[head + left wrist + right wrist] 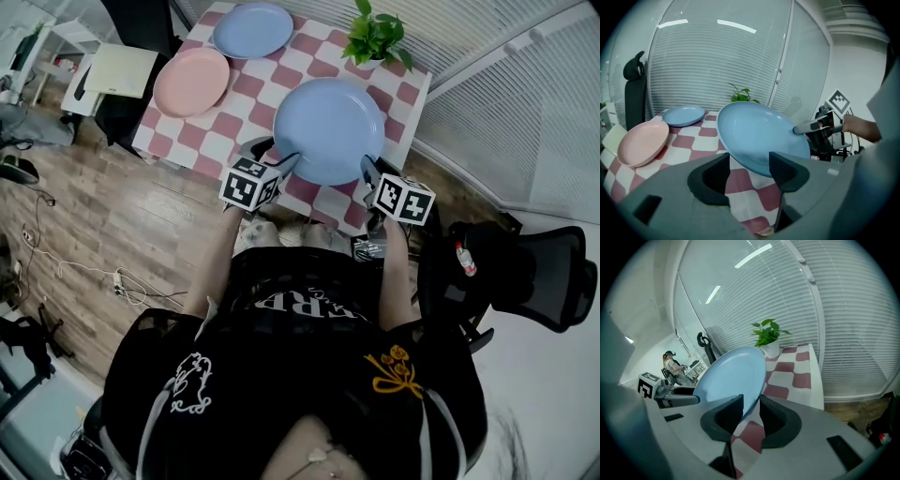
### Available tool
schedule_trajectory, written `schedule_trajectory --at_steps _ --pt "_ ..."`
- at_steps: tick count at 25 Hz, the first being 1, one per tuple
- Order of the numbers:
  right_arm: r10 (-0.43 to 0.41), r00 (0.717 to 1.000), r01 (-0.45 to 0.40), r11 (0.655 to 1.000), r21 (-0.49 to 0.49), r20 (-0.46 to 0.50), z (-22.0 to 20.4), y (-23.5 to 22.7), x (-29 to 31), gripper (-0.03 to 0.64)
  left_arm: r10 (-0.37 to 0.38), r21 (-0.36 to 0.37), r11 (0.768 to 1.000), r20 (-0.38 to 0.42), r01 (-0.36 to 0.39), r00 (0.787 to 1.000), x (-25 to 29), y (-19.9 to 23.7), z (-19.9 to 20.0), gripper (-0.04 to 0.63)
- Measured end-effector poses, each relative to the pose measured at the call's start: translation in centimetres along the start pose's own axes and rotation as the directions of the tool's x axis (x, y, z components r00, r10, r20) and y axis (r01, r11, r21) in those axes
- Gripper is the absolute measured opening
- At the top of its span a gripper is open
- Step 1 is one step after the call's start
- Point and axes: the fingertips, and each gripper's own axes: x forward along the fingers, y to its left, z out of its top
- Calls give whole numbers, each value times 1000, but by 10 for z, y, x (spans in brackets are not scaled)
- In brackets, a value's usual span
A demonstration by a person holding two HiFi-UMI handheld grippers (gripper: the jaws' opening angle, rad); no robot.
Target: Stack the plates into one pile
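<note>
Head view: a person lifts a round, smooth, pale-blue held plate (pixel 328 129) over the near edge of a red-and-white checked table (pixel 309 58). The left gripper (pixel 281 164) bites its rim at 8 o'clock and the right gripper (pixel 370 173) at 4 o'clock. A pink plate (pixel 192 82) lies on the cloth at 10 o'clock from the held plate, a far plate (pixel 253 30) in the same blue at 11 o'clock, and a potted plant (pixel 375 37) at 1 o'clock. The pink and far plates sit just beside each other, well apart from the held one.

Left gripper view: the held plate hangs tilted above the cloth, its shallow, glossy bowl facing the camera. Its lower rim is clenched between the left gripper's dark jaws, one under the plate and one over its face. The right gripper's finger grips the rim at 3 o'clock. The pink plate lies at 9 o'clock and the far plate at 10 o'clock.

Right gripper view: the plate shows nearly edge-on, thin, with a raised lip, leaning toward 1 o'clock. The right gripper's jaws are clamped on that rim. The left gripper holds the opposite rim at 9 o'clock.
</note>
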Motion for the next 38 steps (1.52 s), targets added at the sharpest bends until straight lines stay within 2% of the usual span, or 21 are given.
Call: schedule_trajectory --at_steps 7,14,20,29,38 --pt "-17 1000 16 999 -30 -26 -7 88 48 107 27 22 999 7 -27 1000 -63 82 -16 265" --pt "11 998 -15 997 -73 -59 -17 182 105 107 79 -17 997 17 -79 997 -126 166 -47 265" --pt "36 995 -46 994 -101 -98 -26 241 137 107 116 -46 992 16 -115 993 -167 215 -67 265" --pt "69 983 -96 983 -158 -169 -13 271 178 109 166 -135 978 20 -162 986 -181 254 -76 265" --pt "105 967 -148 974 -174 -234 9 278 233 109 198 -201 959 -30 -200 980 -163 301 -72 265"
